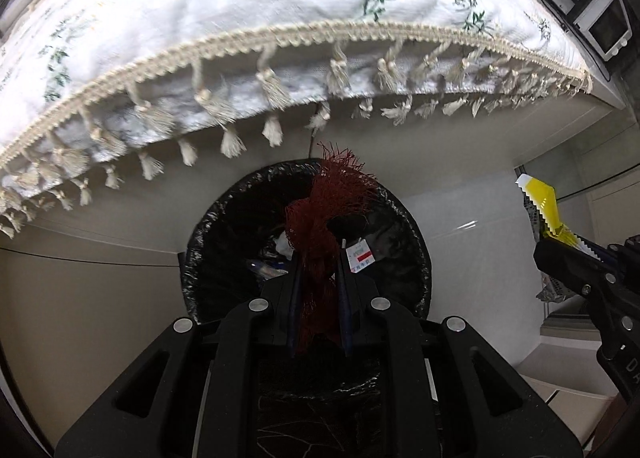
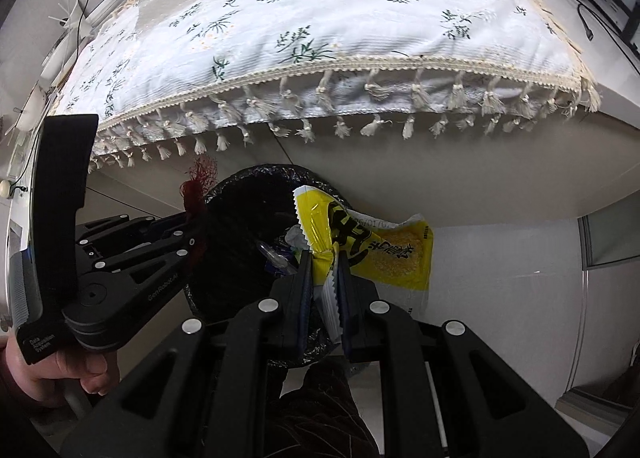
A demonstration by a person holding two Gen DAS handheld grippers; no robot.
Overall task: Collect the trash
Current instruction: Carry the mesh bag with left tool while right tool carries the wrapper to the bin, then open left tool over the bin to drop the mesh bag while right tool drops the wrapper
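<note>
Left gripper: my jaws are clamped on the red net, which bunches up out of the grip and trails down between the fingers.
Why there: I hold it right above the mouth of the bin, so I judge a release would drop the net straight in.
Right gripper: pinched tight on the crumpled neck of the yellow wrapper; most of the pack hangs free to the right of the fingers.
Why there: it sits at the bin's right rim, not over the middle. I read that as waiting its turn beside the left gripper.
Bin: black-lined, on the floor just under the edge of the table; some paper and plastic scraps already lie inside.
Tablecloth: white with green sprigs, its tassels hanging close above the bin opening, which leaves limited room to work.
Step in hand: dropping, I think, net first.
Risk: the net's loose threads could snag on my fingers when I let go; the wrapper, being off-centre, may fall outside unless I shift it left.
Hand: the person's left hand grips the left handle, seen in the right view.
</note>
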